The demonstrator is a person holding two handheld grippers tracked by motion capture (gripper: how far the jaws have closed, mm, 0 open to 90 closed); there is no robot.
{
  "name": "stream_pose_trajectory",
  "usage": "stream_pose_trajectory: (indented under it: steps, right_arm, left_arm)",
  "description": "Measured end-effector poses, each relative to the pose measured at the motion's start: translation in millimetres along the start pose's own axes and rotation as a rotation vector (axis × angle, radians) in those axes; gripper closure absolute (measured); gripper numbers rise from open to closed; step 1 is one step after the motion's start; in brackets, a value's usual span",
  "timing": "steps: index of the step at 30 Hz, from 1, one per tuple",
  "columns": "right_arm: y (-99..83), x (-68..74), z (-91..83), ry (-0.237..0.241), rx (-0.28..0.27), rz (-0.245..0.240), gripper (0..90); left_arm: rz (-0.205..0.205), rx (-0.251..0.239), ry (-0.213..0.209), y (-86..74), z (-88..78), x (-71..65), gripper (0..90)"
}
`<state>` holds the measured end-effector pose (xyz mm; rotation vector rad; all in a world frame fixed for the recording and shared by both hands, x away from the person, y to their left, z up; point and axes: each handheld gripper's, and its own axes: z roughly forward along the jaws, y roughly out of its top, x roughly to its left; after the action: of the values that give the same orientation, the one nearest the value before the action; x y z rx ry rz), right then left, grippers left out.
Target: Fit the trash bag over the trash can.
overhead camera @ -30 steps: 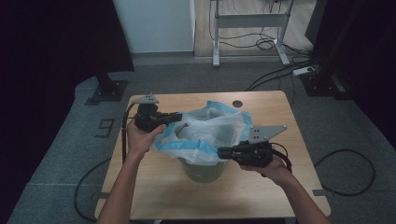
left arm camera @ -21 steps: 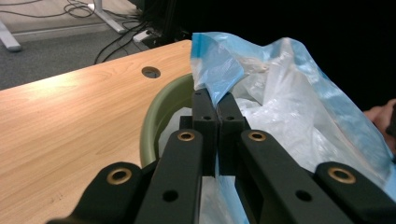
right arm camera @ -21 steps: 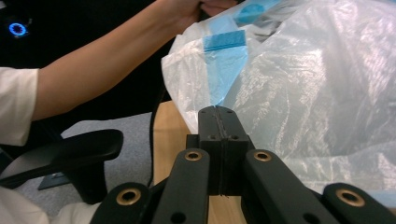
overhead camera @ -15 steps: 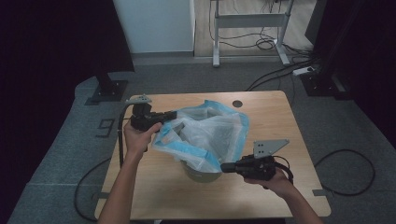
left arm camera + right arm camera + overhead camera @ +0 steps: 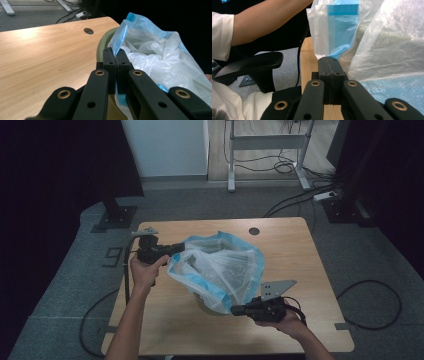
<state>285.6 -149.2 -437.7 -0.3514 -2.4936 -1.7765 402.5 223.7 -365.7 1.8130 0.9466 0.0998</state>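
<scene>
Since the earlier frames we see the right gripper (image 5: 234, 310) has come down and toward the near edge of the table (image 5: 165, 330), dragging the near rim of the plastic bag (image 5: 225, 270) lower; the left gripper (image 5: 176, 248) has sunk a little as well, and the bag's mouth now gapes wider and tilts toward the person. The bag, clear with a blue band at its rim, sits over a greenish bin (image 5: 104, 41) at the middle of the table. In the left gripper view the jaws are pressed together on the blue rim of the bag, on the side toward the table's left edge. In the right gripper view the jaws are likewise closed tight, pinching the film at the bag's near side, just above the table's front edge.
</scene>
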Motion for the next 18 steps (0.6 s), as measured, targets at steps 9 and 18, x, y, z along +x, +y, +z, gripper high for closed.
stream_pose_trajectory:
  steps: [9,18]
  right_arm:
    - [-6.7,0.7,10.4,-0.005,0.026,-0.003,88.9]
    - [-11.1,2.7,20.7,-0.033,0.075,-0.024,89.0]
  left_arm:
    - [-0.016,0.002,0.003,-11.2,-5.3,8.2,89.4]
    - [-0.036,0.021,0.012,-19.4,-4.1,15.0,89.5]
